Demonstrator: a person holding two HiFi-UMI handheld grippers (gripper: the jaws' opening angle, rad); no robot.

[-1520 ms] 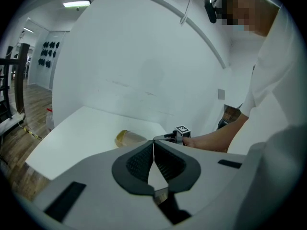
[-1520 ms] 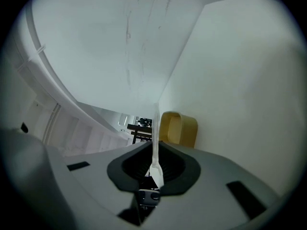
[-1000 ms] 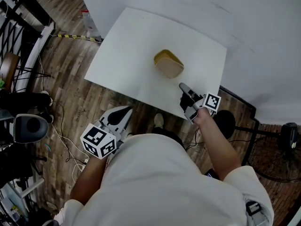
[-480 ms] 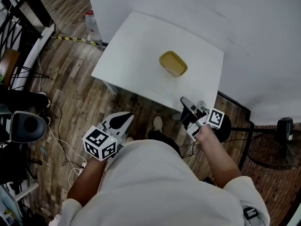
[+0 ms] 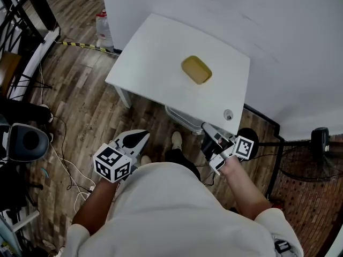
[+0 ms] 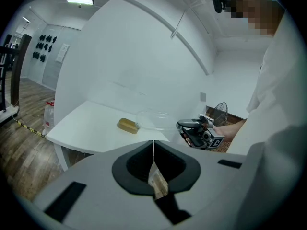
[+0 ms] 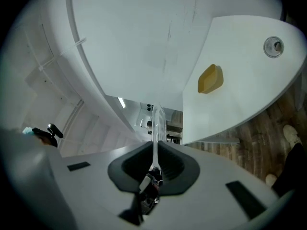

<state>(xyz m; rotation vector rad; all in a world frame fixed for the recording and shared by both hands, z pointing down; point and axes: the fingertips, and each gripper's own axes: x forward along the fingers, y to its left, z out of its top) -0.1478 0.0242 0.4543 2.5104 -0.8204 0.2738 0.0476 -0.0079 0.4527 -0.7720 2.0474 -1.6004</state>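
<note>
Clamping a thin, clear plastic lid (image 7: 156,119) edge-on between its closed jaws, the right gripper (image 7: 155,150) hangs just off the near edge of the white rectangular table (image 5: 155,52), above the wood-plank floor (image 5: 80,90). The lid reaches from the jaws toward that edge. The left gripper (image 6: 153,150), jaws pressed together with nothing between them, is close to the person's body, well apart from the table. A yellow rounded oblong block (image 5: 196,69) lies mid-table, and a small round grey disc (image 5: 228,114) sits near the corner. Each gripper's cube bears a black-and-white square marker (image 5: 112,162).
</note>
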